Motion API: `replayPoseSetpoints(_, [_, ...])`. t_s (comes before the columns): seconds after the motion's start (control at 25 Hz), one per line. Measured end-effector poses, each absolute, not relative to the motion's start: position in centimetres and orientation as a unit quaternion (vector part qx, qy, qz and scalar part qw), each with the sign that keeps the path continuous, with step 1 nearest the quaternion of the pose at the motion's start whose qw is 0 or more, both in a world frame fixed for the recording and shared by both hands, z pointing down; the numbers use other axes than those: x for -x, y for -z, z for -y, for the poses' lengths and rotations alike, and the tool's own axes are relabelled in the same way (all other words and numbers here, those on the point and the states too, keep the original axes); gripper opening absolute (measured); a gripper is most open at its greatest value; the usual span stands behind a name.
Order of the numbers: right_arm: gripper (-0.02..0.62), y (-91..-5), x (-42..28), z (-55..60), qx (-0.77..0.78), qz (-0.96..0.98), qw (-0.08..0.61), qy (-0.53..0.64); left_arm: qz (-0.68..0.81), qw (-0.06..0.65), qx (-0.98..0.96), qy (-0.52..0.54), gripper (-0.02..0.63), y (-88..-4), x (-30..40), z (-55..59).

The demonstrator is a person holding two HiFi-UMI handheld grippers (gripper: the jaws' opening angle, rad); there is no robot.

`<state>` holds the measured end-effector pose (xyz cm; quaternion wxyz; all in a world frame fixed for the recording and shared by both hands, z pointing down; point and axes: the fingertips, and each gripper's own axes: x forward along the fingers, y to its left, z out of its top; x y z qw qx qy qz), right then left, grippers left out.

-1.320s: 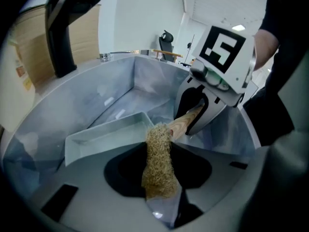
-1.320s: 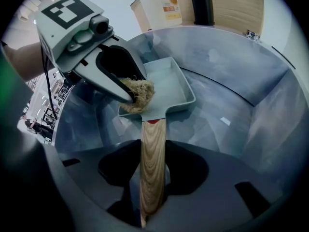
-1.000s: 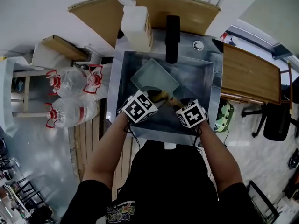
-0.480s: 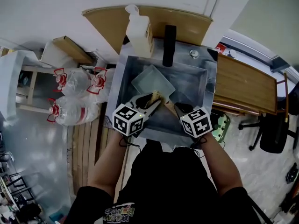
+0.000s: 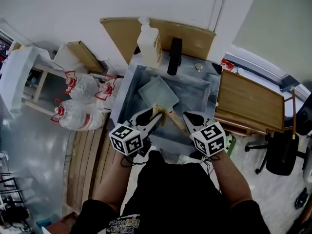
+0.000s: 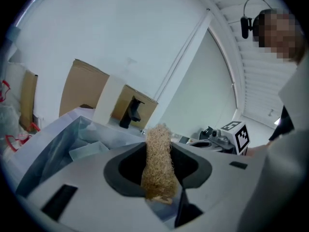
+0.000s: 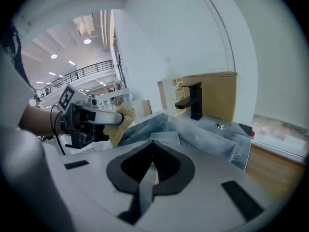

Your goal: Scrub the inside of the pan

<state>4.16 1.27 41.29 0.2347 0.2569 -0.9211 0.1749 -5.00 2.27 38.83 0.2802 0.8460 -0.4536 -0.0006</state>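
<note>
**A:** Where to look for the pan (image 5: pixel 158 92)?

**B:** Down in the sink (image 5: pixel 127 87), below the tap (image 5: pixel 172 56), a little tilted. Resting on the bottom or lifted: impossible to tell.

**A:** Held how?

**B:** Only at the handle (image 5: pixel 178 122), by the right gripper (image 5: pixel 189 117). Just now closing fully, with a thin tan strip pinched between the jaws, probably that handle.

**A:** And the sponge (image 6: pixel 158 161)?

**B:** Clamped upright in the left gripper (image 5: pixel 154 118), jaws part-way apart and pressing on both sides. Hanging over the near edge of the pan, apparently not yet touching.

**A:** So what to fear?

**B:** First, a twist or a slip of the pan. Such a narrow grip, far from the pan's body, probably gives little hold against a push from the sponge. Then a knock against the sink wall. Also, losing the sponge: soft, squeezed only along the middle, easy to drag out by hard rubbing.

**A:** Anything further out?

**B:** Possibly the bottle (image 5: pixel 149 42) on the back rim, if reaching too far.
</note>
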Motion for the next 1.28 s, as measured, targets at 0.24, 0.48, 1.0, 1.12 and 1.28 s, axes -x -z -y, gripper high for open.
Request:
replayPoseSetpoints(0.24, [0.009,-39.5,-6.0,-3.6,-0.232,0.935,0.226,-0.141,0.483,0.265,-0.834,0.017,0.143,-36.7,3.9,-5.8])
replayPoseSetpoints(0.48, [0.009,-37.9,-7.5,-5.6,-0.209,0.946,0.201,-0.148,0.509,0.262,-0.820,0.012,0.143,-36.2,2.6,-9.8])
replayPoseSetpoints(1.0, [0.009,-36.9,-7.2,-8.4,-0.182,0.954,0.186,-0.149,0.539,0.223,-0.812,-0.018,0.143,-35.4,1.2,-15.2])
replayPoseSetpoints(1.12, [0.009,-36.3,-6.8,-9.0,-0.183,0.955,0.185,-0.144,0.552,0.207,-0.808,-0.028,0.143,-34.7,1.9,-15.7])
replayPoseSetpoints(1.28, [0.009,-35.9,-6.0,-9.8,-0.196,0.953,0.184,-0.143,0.563,0.169,-0.808,-0.045,0.143,-34.4,2.9,-16.3])
